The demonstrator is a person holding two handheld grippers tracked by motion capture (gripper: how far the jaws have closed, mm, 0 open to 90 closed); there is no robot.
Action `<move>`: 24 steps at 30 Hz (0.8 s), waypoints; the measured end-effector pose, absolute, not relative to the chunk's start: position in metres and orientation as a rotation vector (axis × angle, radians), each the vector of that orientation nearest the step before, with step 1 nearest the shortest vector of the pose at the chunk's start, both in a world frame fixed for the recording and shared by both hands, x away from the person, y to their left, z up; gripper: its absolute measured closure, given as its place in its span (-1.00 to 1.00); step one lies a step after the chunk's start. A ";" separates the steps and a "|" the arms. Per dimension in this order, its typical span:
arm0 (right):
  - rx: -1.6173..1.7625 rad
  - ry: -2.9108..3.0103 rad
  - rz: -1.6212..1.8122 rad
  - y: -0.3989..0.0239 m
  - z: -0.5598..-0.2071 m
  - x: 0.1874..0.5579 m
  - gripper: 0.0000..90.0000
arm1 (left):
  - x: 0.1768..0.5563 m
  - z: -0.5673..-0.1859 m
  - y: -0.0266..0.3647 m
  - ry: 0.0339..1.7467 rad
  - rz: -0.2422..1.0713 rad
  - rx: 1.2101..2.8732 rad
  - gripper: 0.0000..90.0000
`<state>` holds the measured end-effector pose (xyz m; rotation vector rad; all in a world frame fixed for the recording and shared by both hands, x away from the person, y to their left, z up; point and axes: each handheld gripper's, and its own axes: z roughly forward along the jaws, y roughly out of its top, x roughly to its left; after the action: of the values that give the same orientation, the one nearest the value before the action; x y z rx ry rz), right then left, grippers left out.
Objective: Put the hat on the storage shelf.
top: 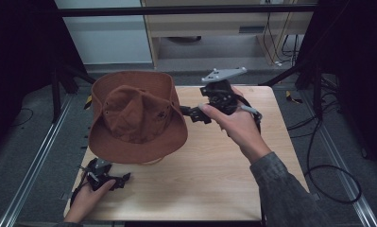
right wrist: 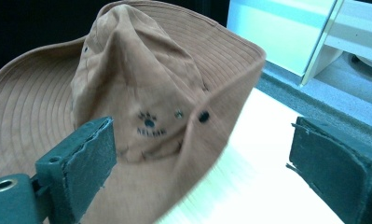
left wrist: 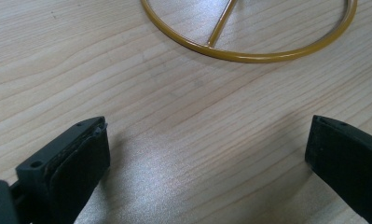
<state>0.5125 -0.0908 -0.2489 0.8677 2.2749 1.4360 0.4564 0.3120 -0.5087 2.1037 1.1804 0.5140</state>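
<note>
The right hand-held gripper (top: 188,112) gapes at the hat (top: 136,116) brim; the left hand-held gripper (top: 111,179) rests released on the table (top: 214,165). A shallow bite could slip off the floppy brim.

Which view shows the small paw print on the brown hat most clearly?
The right gripper view: the paw print sits close and sharp on the hat crown, with tiny lettering below. In the high view it is a faint dark mark. The left gripper view looks at the table and a yellow ring.
</note>
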 end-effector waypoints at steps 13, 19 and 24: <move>0.908 2.287 1.319 -0.150 -0.298 0.493 -0.70 | 0.456 -0.508 0.312 1.175 0.517 2.115 -1.00; 0.941 2.299 1.260 -0.166 -0.335 0.488 -0.71 | 0.456 -0.508 0.312 1.177 0.515 2.113 -1.00; 1.002 2.287 1.216 -0.181 -0.374 0.486 -0.70 | 0.456 -0.508 0.312 1.176 0.515 2.113 -1.00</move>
<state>0.4861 -0.1815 -0.3736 1.0016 2.2867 1.2164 0.4563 0.3123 -0.5084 2.1135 1.1764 0.5153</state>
